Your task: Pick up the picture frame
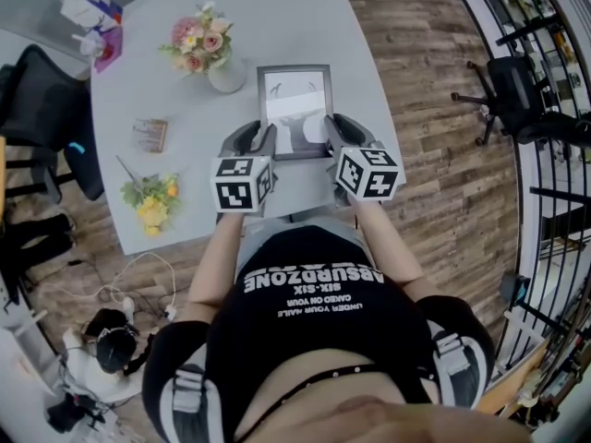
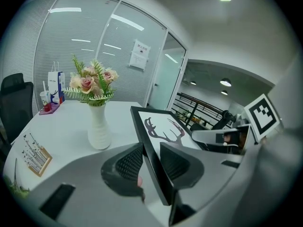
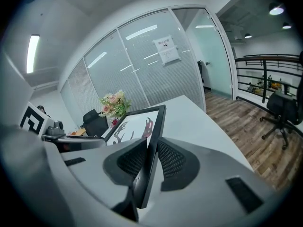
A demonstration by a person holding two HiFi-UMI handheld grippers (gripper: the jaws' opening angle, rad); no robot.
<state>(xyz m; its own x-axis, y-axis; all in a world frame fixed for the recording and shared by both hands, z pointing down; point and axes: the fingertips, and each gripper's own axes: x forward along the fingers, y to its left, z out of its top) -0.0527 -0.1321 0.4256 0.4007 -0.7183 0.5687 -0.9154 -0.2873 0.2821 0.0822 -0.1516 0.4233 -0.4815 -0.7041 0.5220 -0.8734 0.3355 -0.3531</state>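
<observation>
The picture frame (image 1: pixel 294 100) is black-edged with a deer-antler print and sits over the near part of the grey table (image 1: pixel 369 53). My left gripper (image 1: pixel 257 135) is shut on its left edge, and my right gripper (image 1: pixel 334 129) is shut on its right edge. In the left gripper view the frame (image 2: pixel 163 131) runs between the ribbed pads of that gripper (image 2: pixel 151 162), with both pads against its rim. In the right gripper view the frame (image 3: pixel 137 126) stands on edge between the pads of that gripper (image 3: pixel 151 160), pinched on both sides. The frame's near edge is hidden behind the marker cubes.
A white vase (image 1: pixel 226 74) of pink flowers stands just left of the frame. A small card stand (image 1: pixel 150 135) and a yellow flower bunch (image 1: pixel 152 203) lie further left. A paper bag (image 1: pixel 92 7) is at the far corner. Office chairs (image 1: pixel 517 95) stand on the wooden floor.
</observation>
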